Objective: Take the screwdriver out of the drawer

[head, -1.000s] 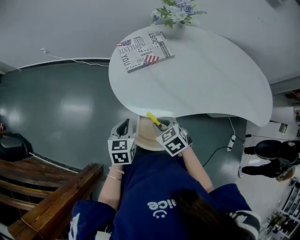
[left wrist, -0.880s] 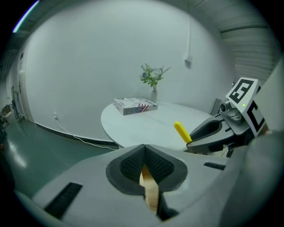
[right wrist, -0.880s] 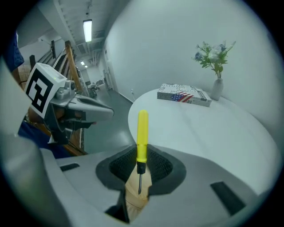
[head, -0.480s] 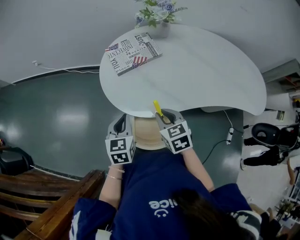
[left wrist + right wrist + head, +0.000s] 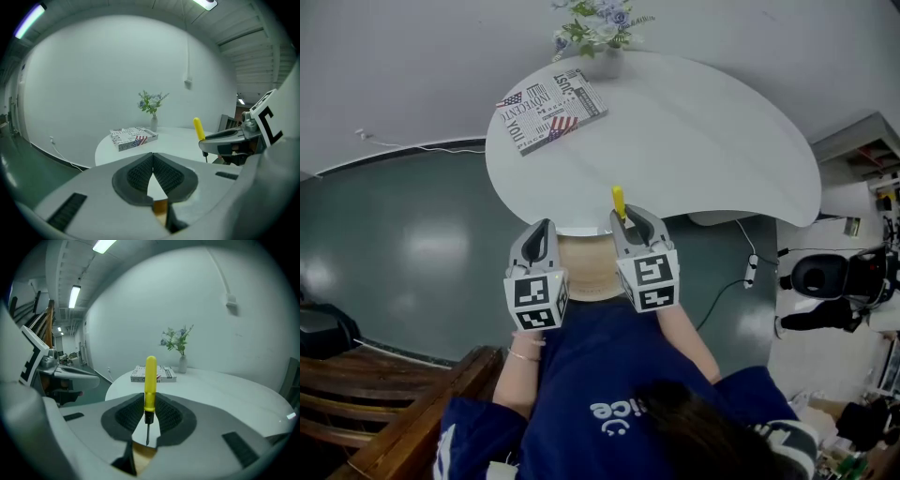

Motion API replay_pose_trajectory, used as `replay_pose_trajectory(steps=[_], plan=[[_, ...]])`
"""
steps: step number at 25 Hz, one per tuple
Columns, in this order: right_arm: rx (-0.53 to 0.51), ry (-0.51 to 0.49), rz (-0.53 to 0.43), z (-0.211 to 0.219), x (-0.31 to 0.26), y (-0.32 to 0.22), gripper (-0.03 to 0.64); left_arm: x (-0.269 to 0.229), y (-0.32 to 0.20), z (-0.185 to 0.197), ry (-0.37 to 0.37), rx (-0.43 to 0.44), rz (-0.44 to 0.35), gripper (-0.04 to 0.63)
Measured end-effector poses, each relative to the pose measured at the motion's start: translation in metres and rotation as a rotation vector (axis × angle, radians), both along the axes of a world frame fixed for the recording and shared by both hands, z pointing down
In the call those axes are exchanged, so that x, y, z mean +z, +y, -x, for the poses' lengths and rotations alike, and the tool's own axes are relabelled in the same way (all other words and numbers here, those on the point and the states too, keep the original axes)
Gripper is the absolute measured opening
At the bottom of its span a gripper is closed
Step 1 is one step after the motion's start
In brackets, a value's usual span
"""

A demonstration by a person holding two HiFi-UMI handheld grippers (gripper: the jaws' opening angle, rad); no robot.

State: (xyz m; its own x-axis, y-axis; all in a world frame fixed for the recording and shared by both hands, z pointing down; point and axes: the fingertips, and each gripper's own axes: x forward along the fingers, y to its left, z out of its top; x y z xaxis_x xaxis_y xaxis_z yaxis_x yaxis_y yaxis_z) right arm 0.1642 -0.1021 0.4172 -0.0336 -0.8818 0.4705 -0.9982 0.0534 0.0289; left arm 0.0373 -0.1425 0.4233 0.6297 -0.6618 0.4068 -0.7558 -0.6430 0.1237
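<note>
The screwdriver [image 5: 150,385] has a yellow handle and a thin dark shaft. My right gripper [image 5: 149,405] is shut on it, handle up and tip hanging down between the pads. From the head view the yellow screwdriver [image 5: 619,201] sticks out past the right gripper [image 5: 628,221] over the near edge of the white table [image 5: 694,141]. My left gripper [image 5: 544,234] is level with it on the left. In the left gripper view its jaws meet at the tips around my left gripper [image 5: 153,165] with nothing held. The drawer [image 5: 586,272] shows light wood below both grippers.
A book [image 5: 548,108] with flag print lies at the table's far left. A vase of flowers [image 5: 600,37] stands at the far edge. A wooden bench [image 5: 384,412] is at the lower left. Cables and dark equipment [image 5: 834,281] sit on the floor at the right.
Both grippers have risen and moved toward the table. The right gripper has rolled so the screwdriver's handle now stands more upright above the table edge.
</note>
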Motion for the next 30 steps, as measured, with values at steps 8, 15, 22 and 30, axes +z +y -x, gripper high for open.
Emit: replay_pose_trajectory(steps=[8, 15, 22, 30], plan=[[0.047, 0.021, -0.131, -0.011, -0.027, -0.002, 0.078, -0.027, -0.004, -0.006, 0.034, -0.001, -0.065, 0.005], [0.035, 0.002, -0.125, -0.006, -0.023, -0.003, 0.078, -0.025, -0.002, -0.004, 0.019, 0.001, -0.068, 0.005], [0.021, 0.005, -0.133, -0.001, -0.023, -0.008, 0.078, -0.024, -0.005, -0.001, 0.011, -0.006, -0.071, 0.005], [0.018, 0.004, -0.123, 0.003, -0.019, -0.011, 0.078, -0.02, -0.008, 0.004, 0.007, -0.01, -0.063, 0.005]])
